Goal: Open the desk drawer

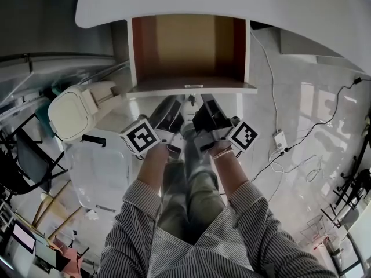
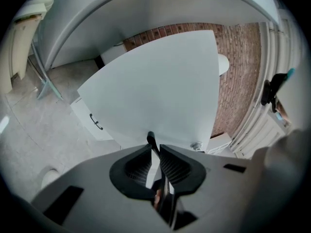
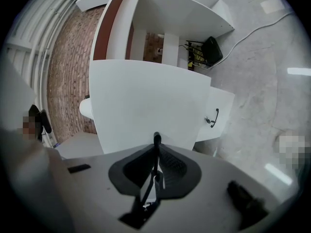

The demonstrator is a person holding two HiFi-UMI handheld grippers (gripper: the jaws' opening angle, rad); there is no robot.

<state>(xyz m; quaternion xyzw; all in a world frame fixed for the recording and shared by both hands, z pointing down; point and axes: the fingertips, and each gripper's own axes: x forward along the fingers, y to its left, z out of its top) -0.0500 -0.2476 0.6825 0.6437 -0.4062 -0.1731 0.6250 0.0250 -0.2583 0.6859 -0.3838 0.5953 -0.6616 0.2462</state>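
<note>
The desk drawer (image 1: 188,45) stands pulled out under the white desk top (image 1: 232,4), its brown inside showing and bare. Both grippers meet at its white front edge (image 1: 191,89). My left gripper (image 1: 174,106) and my right gripper (image 1: 204,104) sit side by side there. In the left gripper view the jaws (image 2: 154,154) are closed on a thin dark drawer handle (image 2: 150,141) against the white drawer front (image 2: 155,86). In the right gripper view the jaws (image 3: 156,159) pinch the same dark handle (image 3: 156,140) on the drawer front (image 3: 146,106). A small round lock (image 2: 196,145) sits beside the handle.
A white chair (image 1: 72,112) stands at the left. Cables and a power strip (image 1: 279,139) lie on the tiled floor at the right. A white cabinet door with a dark pull (image 3: 214,118) is beyond the drawer. A brick wall (image 2: 238,72) is behind the desk. The person's legs are below the grippers.
</note>
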